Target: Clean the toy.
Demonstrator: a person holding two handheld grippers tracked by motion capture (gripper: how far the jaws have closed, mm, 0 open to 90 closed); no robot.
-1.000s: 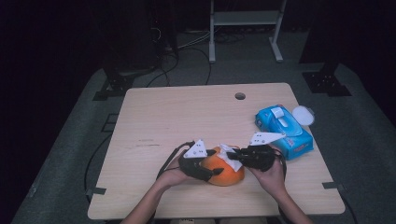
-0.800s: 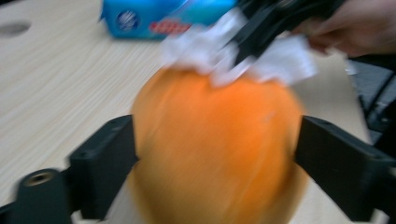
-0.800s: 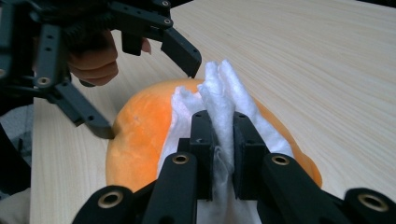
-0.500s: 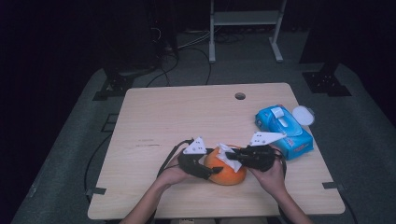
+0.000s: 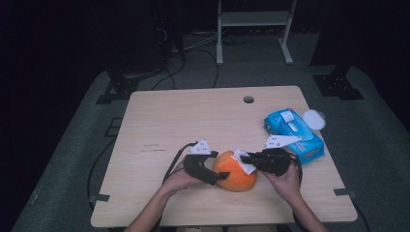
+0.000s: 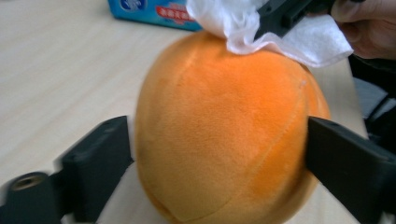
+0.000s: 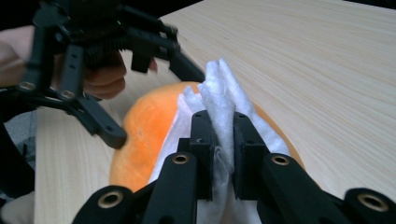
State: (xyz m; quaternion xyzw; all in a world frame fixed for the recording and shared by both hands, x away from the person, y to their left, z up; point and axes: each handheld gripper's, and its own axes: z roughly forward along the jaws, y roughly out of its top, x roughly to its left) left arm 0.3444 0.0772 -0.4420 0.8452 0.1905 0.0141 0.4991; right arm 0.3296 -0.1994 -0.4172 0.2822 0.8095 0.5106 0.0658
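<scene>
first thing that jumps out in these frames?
The orange plush ball near the table's front edge, clamped at its sides by the left gripper. Next, the white tissue pinched in the right gripper and pressed on top of the ball. Then the blue wipes pack at the table's right side.

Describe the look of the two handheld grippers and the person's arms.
Both the left gripper and right gripper are black, each with two flat, blocky jaws, brass-coloured pivot screws, a pale three-cornered plate on top and a trailing black cable. The person's forearms are bare, with no sleeves in sight.
</scene>
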